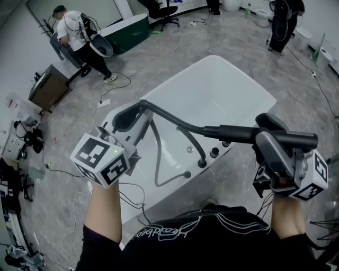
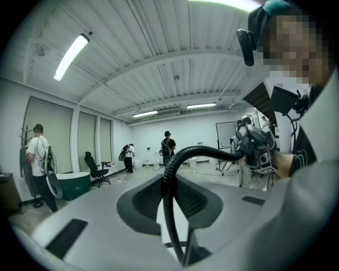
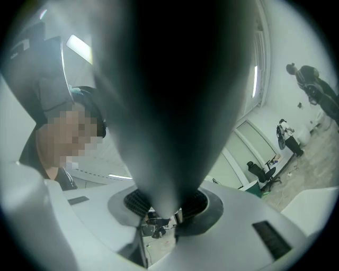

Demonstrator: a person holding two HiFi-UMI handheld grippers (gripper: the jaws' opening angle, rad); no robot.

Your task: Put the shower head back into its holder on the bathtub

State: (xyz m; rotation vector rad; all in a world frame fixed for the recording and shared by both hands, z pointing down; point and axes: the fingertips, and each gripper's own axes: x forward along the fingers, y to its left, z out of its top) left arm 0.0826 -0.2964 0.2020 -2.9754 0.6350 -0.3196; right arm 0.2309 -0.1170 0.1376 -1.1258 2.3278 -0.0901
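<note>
The black shower head point(image 1: 235, 133) hangs level above the white bathtub point(image 1: 212, 90), and my right gripper point(image 1: 271, 132) is shut on its handle. In the right gripper view the shower head point(image 3: 175, 106) fills the picture as a dark blur between the jaws of the right gripper point(image 3: 164, 214). The black ribbed hose point(image 1: 169, 118) runs leftward from the handle into my left gripper point(image 1: 130, 117), which is shut on it. There the hose point(image 2: 168, 180) rises between the jaws of the left gripper point(image 2: 179, 222) and bends right. Several black fittings point(image 1: 214, 152) sit on the tub's near rim; a hose loop lies inside the tub.
Cables point(image 1: 114, 87) trail over the grey marble floor around the tub. A person point(image 1: 74, 34) stands at the back left beside a dark green tub point(image 1: 127, 32) and an office chair point(image 1: 164, 11). A brown cabinet point(image 1: 47, 84) stands at left, another person point(image 1: 283, 24) at back right.
</note>
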